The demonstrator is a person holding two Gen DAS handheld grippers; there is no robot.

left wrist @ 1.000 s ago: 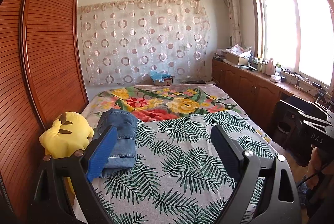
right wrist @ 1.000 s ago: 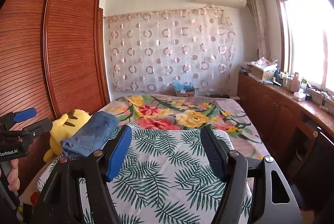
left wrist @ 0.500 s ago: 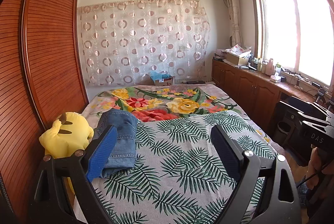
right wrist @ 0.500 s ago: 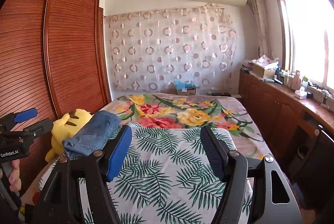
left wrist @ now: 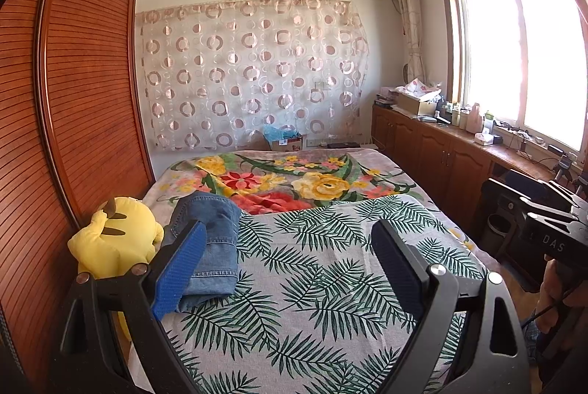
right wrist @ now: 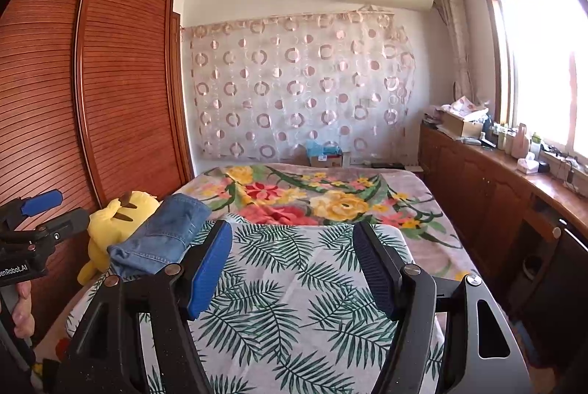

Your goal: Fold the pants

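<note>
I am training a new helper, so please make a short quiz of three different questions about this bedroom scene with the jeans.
1. True or false: the jeans lie folded on the bed, next to the yellow plush.
2. What does the left gripper hold?
A. the jeans
B. the plush
C. nothing
3. Fill in: in the right wrist view, the jeans lie to the ____ of the right gripper.

Key: 1 true; 2 C, its jaws stand open above the bed; 3 left.
</note>
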